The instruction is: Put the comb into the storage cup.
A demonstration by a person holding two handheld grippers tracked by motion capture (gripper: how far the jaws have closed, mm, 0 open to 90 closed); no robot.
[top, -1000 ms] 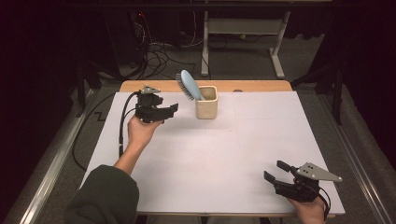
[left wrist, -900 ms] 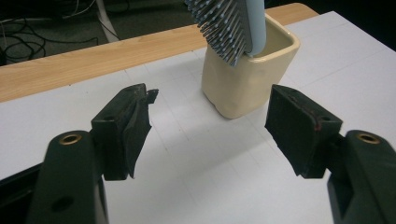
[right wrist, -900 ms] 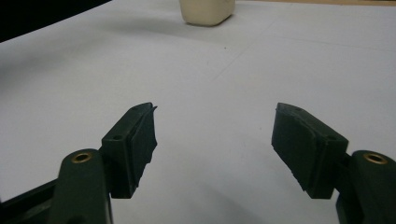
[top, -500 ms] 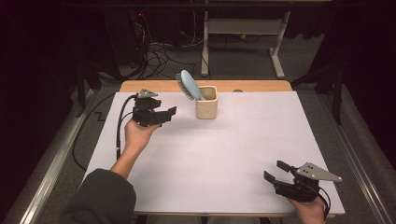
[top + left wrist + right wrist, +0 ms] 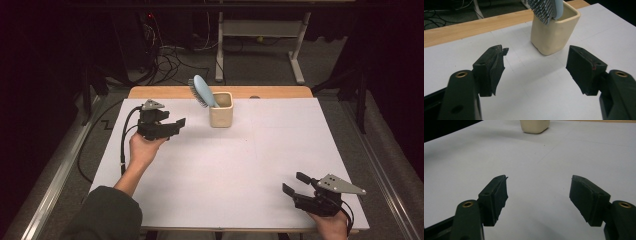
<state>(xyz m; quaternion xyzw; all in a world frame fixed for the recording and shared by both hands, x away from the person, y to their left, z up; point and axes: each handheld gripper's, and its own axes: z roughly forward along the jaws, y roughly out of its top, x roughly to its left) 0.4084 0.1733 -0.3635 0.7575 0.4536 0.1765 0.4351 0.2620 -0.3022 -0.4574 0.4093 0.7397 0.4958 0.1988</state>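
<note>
One tool is clearly the nearer: your left tool (image 5: 175, 127) hangs just left of the cream cup (image 5: 221, 109) at the far side of the counter (image 5: 240, 165), released and gripping nothing. Your right tool (image 5: 296, 184) rests well apart at the near right corner, likewise released. Inside the cup, the blue hairbrush (image 5: 201, 91) leans up and left, bristle head toward your left tool.

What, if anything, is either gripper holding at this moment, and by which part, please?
Nothing: the left gripper and right gripper are both open and empty; the hairbrush stands in the cup.
</note>
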